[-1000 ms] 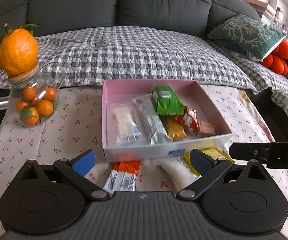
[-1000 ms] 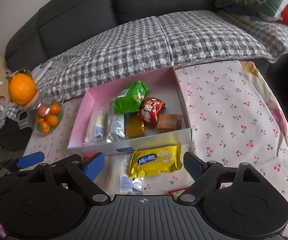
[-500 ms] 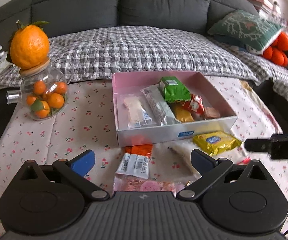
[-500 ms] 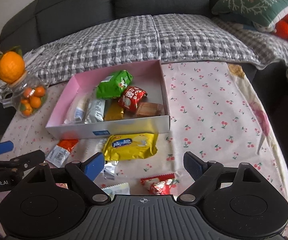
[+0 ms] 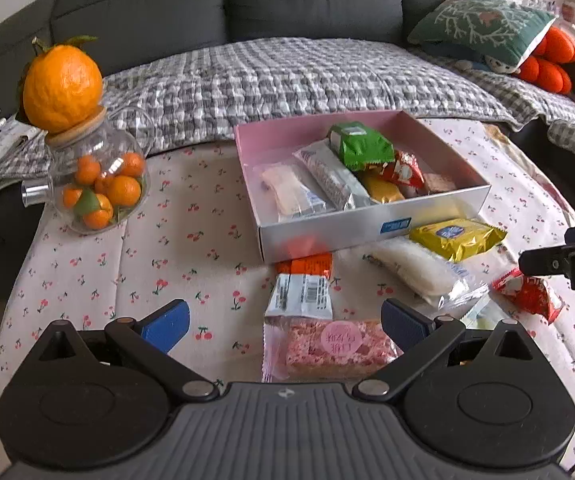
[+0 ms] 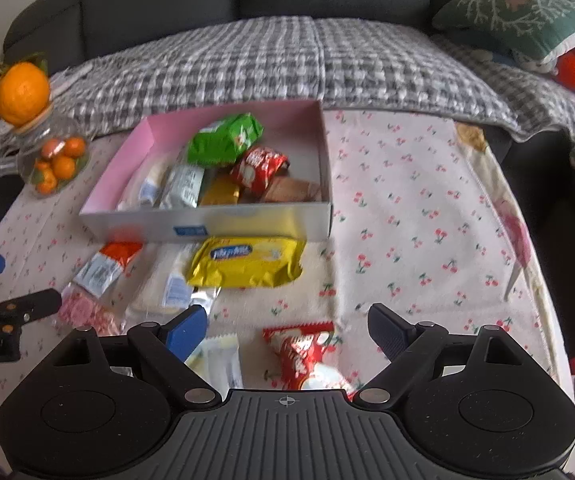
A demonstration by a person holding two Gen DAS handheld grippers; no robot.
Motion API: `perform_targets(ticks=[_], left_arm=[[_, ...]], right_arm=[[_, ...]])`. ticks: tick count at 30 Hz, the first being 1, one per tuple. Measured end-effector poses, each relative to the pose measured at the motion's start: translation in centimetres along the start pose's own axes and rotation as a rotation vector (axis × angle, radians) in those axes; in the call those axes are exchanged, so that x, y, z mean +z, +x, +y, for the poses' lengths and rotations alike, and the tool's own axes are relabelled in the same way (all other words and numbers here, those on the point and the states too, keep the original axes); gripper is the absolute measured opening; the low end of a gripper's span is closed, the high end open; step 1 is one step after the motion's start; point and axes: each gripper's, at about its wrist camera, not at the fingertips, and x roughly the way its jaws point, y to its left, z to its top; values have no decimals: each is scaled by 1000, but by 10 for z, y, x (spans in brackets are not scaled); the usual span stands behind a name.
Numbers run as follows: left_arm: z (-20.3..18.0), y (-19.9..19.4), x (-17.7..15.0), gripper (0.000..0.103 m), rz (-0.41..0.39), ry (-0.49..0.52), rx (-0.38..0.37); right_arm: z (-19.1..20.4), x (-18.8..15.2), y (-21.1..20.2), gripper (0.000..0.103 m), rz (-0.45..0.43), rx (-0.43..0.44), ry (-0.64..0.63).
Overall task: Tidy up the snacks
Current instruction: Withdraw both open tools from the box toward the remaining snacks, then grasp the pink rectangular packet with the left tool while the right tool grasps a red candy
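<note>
Left wrist view: left gripper (image 5: 283, 322) jaws spread wide, nothing held; pink bar (image 5: 333, 346) lies between the fingertips, near the pink box (image 5: 371, 232) of snacks.

Right wrist view: right gripper (image 6: 287, 330) jaws wide apart, empty; red packet (image 6: 307, 354) lies between them on the cherry-print cloth (image 6: 427, 220).

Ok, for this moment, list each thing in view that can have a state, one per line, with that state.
left gripper: open, empty, over the pink bar
right gripper: open, empty, over the red packet
pink box: lidless, partly filled with snacks
yellow packet: sealed, lying flat outside the box
glass jar: lid on, a big orange on top, small oranges inside
</note>
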Motion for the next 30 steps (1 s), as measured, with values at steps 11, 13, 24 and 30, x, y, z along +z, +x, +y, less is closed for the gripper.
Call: perform_targets(ticks=[11, 13, 24, 30], left_arm=[[1, 19, -8, 102, 51, 24, -25], [-3, 22, -8, 101, 54, 78, -45], [-37, 30, -21, 92, -40, 524, -240], [-32, 41, -14, 87, 52, 449, -276]], right_arm=[[-15, -11, 17, 90, 123, -33, 61], [-19, -12, 21, 90, 147, -43, 86], [-18, -17, 33, 90, 211, -54, 109], [-16, -18, 38, 90, 227, -48, 97]])
